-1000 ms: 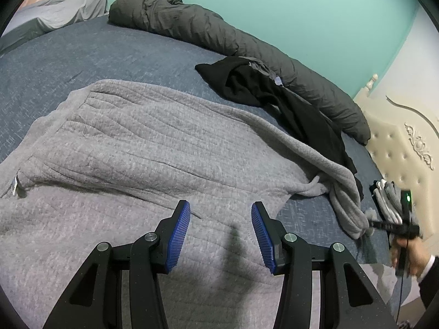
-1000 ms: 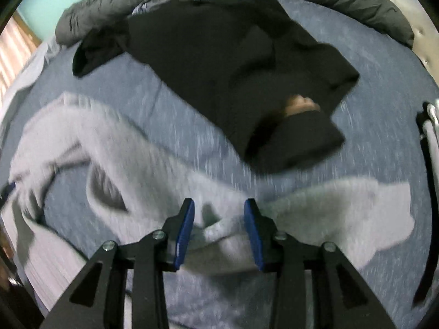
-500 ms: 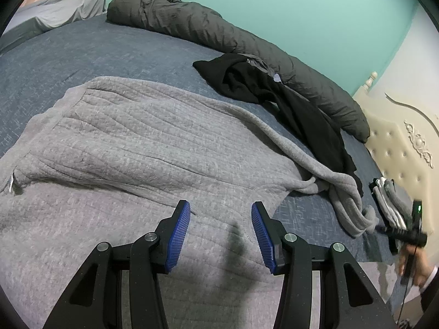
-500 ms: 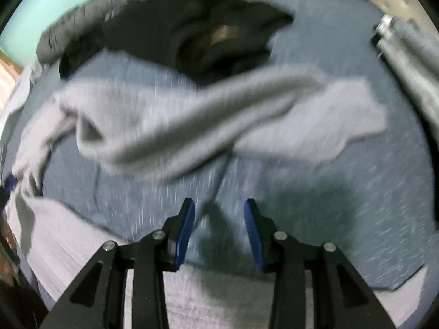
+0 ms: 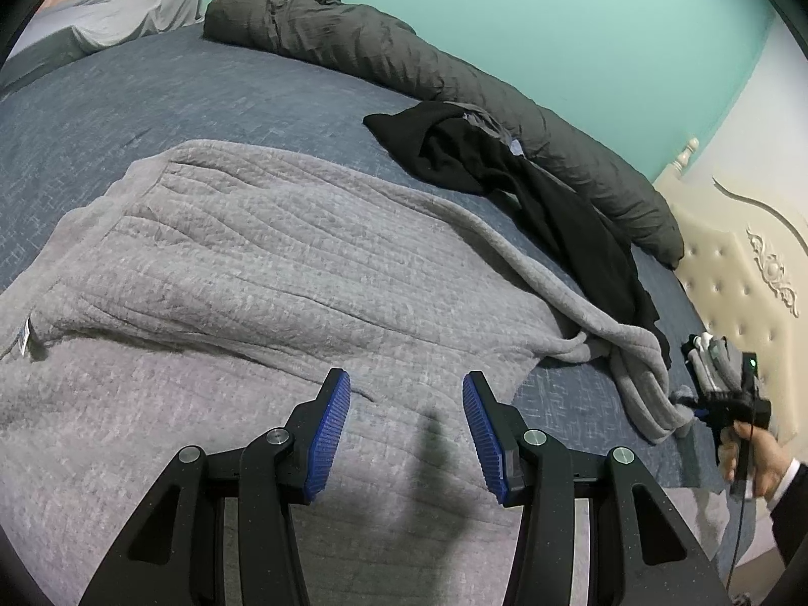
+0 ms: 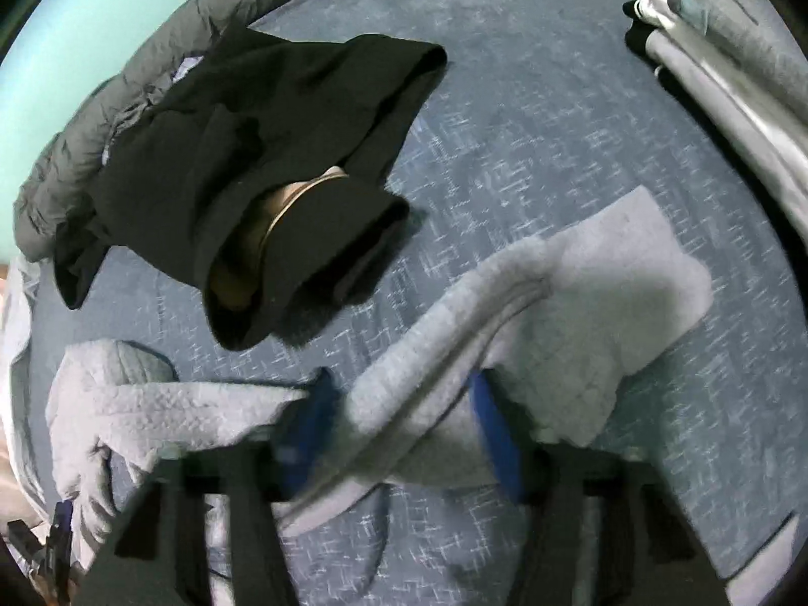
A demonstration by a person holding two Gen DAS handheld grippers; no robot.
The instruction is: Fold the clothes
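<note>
A large grey quilted garment point(image 5: 242, 272) lies spread on the blue bed point(image 5: 151, 91). Its long sleeve point(image 5: 641, 368) runs to the right edge. My left gripper point(image 5: 406, 424) is open and empty, hovering over the garment's near part. In the right wrist view the grey sleeve point(image 6: 530, 313) lies between the blue pads of my right gripper point(image 6: 399, 429), whose jaws stand wide around it; the view is blurred. My right gripper also shows in the left wrist view point(image 5: 727, 404) at the sleeve's end.
A black garment point(image 5: 530, 187) lies crumpled behind the sleeve, also in the right wrist view point(image 6: 283, 161). A rolled dark grey duvet point(image 5: 404, 65) lines the far edge. Folded clothes point(image 6: 722, 65) sit by the cream headboard point(image 5: 742, 272).
My right gripper has swung and come down onto the grey sleeve's end, which now sits between its pads. My left gripper has barely shifted.
</note>
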